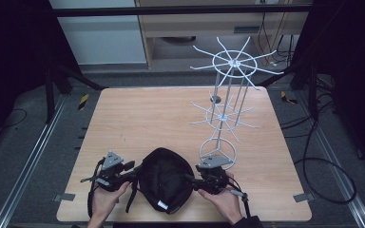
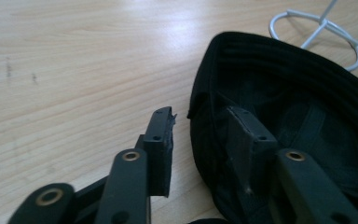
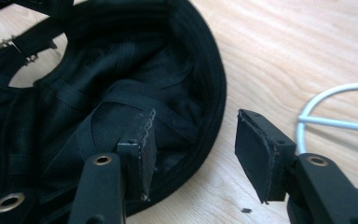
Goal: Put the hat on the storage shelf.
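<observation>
A black cap lies upside down at the lower centre of the high view, on the wooden surface, its hollow facing up. A small white label sits at its near edge; any writing on it is too small to read, and in the right gripper view the label is cut off at the left frame edge. No other marking is legible. The cap's interior is dark and its seams are hard to separate. The left gripper stands open, one jaw outside the cap's rim on the bare wood and the other inside the hollow, the rim between them and not clamped. The right gripper is likewise open, one jaw over the cap's lining and the other outside above the wood, straddling the opposite rim without closing on it. A white wire rack stands in the upper right of the high view, its ring base just beside the right gripper. The adjusting strap and buckle show at the upper left of the right gripper view.
</observation>
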Demonstrator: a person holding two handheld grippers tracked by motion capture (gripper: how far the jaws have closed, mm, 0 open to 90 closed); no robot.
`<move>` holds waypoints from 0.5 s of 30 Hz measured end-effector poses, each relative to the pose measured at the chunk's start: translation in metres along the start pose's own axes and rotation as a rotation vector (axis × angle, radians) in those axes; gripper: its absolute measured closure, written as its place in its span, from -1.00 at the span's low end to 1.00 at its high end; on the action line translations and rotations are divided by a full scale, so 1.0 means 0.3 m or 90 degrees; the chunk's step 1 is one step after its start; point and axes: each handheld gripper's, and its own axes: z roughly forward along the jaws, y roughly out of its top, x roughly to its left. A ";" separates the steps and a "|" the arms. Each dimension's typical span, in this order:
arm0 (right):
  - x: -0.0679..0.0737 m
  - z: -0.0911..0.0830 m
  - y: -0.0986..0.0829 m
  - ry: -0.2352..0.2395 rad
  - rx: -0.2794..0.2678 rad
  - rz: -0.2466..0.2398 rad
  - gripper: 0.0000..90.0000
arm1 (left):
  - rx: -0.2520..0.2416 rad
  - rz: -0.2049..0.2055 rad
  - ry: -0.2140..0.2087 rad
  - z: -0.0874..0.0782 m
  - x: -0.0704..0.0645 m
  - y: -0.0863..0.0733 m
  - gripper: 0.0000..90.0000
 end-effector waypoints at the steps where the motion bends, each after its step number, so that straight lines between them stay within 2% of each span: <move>1: 0.001 0.009 0.000 0.001 0.005 0.000 0.06 | 0.006 0.002 -0.003 0.006 -0.002 -0.002 0.43; 7: 0.002 0.045 -0.016 0.003 0.027 0.013 0.02 | 0.042 0.019 -0.008 0.028 -0.009 -0.015 0.73; 12: -0.002 0.066 -0.032 0.006 0.043 0.023 0.00 | 0.057 0.019 -0.011 0.031 -0.004 -0.021 0.83; 15: -0.005 0.076 -0.038 0.014 0.049 0.041 0.03 | 0.065 0.021 -0.013 0.033 -0.002 -0.023 0.84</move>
